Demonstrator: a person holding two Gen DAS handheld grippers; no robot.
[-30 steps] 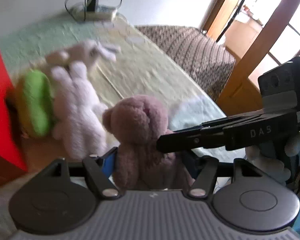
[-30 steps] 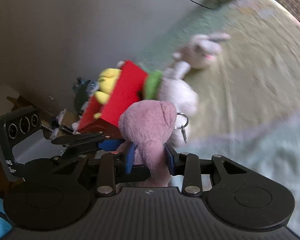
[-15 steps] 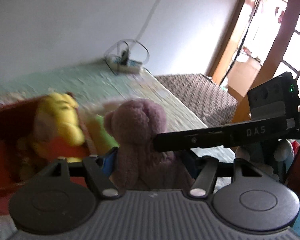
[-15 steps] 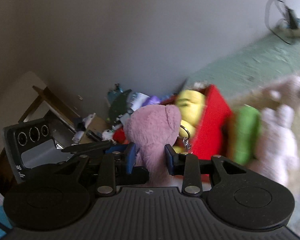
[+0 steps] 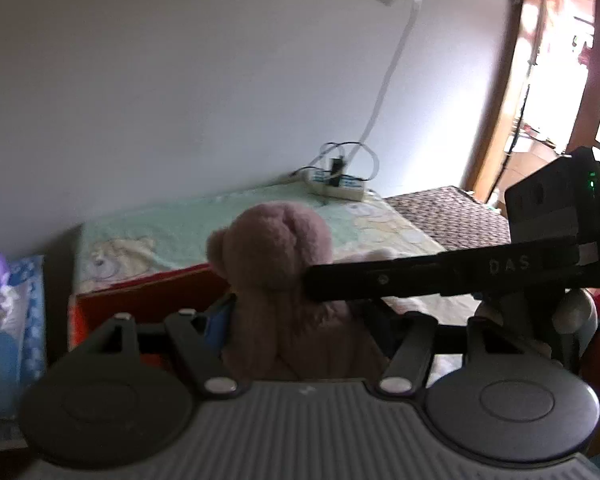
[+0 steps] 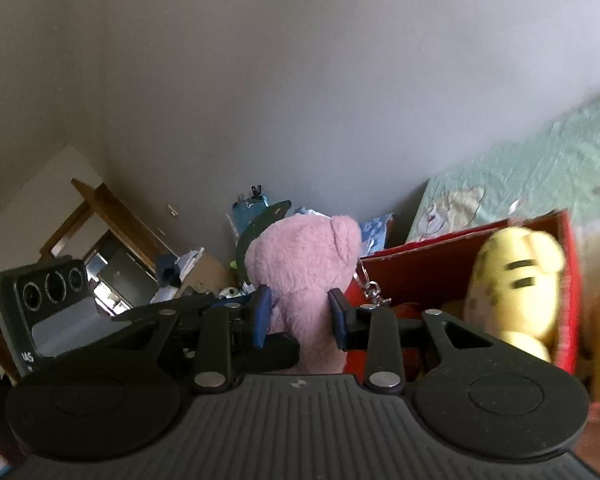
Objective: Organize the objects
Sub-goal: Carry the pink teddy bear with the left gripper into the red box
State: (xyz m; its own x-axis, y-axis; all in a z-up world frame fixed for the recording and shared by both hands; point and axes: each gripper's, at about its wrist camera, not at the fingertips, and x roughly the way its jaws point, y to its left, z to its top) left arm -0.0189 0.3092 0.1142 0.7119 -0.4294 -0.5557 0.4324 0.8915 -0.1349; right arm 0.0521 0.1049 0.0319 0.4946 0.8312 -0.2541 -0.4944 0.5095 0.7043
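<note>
Both grippers hold one pink teddy bear [image 5: 276,264], also in the right wrist view [image 6: 304,272]. My left gripper [image 5: 300,320] is shut on its body from one side. My right gripper [image 6: 298,316] is shut on it from the other, and its black body [image 5: 460,272] crosses the left wrist view. The bear hangs over the near edge of a red box [image 6: 420,268], whose rim also shows in the left wrist view [image 5: 148,292]. A yellow plush toy [image 6: 516,284] sits inside the box. A metal keyring [image 6: 374,292] dangles from the bear.
The box stands on a bed with a green patterned cover [image 5: 188,224]. A power strip with cables [image 5: 336,184] lies at the bed's far end by the wall. Clutter and a wooden frame [image 6: 112,216] fill the floor corner. A brown mat [image 5: 452,216] and doorway are at right.
Both grippers have carried the pink bear from above the bed's plush toys over to the red box. The white rabbit and green plush have slid out of view.
</note>
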